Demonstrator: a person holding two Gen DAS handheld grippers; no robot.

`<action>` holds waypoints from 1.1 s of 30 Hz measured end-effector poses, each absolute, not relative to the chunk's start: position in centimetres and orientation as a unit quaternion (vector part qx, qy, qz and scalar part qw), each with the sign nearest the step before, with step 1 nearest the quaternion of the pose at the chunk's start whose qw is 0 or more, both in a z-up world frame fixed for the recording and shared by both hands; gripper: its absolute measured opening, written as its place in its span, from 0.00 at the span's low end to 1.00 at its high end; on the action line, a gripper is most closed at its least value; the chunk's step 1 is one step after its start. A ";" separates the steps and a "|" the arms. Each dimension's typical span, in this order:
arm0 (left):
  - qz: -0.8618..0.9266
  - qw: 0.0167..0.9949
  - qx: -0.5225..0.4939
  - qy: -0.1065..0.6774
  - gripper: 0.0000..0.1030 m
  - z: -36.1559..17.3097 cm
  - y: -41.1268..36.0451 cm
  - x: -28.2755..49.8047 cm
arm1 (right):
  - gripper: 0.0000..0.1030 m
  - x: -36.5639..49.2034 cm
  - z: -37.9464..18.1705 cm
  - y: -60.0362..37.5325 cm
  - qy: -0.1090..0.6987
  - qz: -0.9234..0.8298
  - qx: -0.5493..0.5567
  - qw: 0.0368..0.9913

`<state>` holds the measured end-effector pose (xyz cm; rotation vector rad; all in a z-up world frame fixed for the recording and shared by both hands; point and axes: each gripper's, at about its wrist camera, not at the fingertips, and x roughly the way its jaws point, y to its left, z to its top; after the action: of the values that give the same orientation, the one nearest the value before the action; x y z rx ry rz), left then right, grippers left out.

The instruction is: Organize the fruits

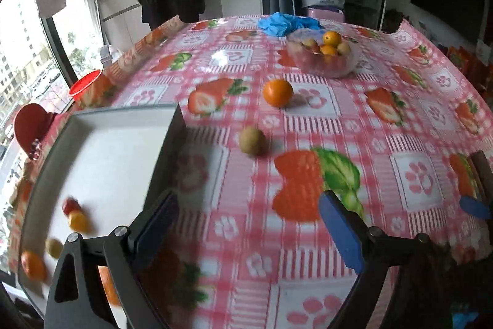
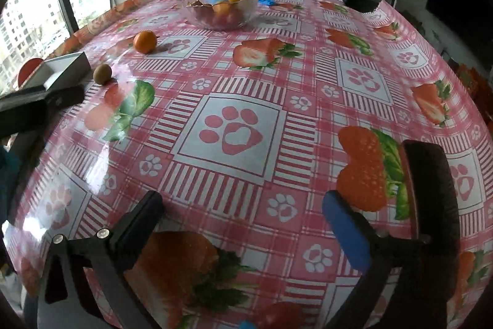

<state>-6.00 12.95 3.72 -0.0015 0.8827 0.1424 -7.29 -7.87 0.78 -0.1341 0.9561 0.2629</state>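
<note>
My left gripper [image 1: 246,205] is open and empty, hovering at the right wall of a white tray [image 1: 117,150]. Several small fruits lie blurred in the tray's near left corner, among them a red one [image 1: 71,205] and an orange one [image 1: 32,265]. A loose orange [image 1: 277,92] and a brown kiwi-like fruit [image 1: 252,141] rest on the tablecloth beyond. My right gripper [image 2: 243,202] is open with nothing between its fingers, over bare cloth. In its view, the orange [image 2: 144,41], the brown fruit [image 2: 102,74] and the tray [image 2: 58,63] sit far left.
A glass bowl [image 1: 348,63] holding several fruits stands at the far side, also shown as the bowl [image 2: 246,11], with blue gloves [image 1: 286,23] behind it. A dark brown object [image 2: 428,190] stands beside my right gripper's right finger. Red cups [image 1: 84,85] sit at the table's left edge.
</note>
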 end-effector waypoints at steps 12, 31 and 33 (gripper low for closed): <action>0.089 0.885 -0.012 0.456 0.73 0.8 13.6 1.6 | 1.00 -7.3 0.8 -7.8 0.458 0.126 -0.065 0.877; 0.051 0.903 -0.044 0.425 0.99 1.0 11.7 -9.6 | 1.00 -7.3 0.8 -7.8 0.458 0.126 -0.065 0.877; 0.029 0.903 -0.076 0.423 0.99 1.0 12.7 -9.7 | 1.00 -7.3 0.8 -7.8 0.458 0.126 -0.065 0.877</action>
<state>-9.66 12.67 0.97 -0.1569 0.8745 0.0596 -7.30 -7.80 0.79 -0.1353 0.9562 0.2621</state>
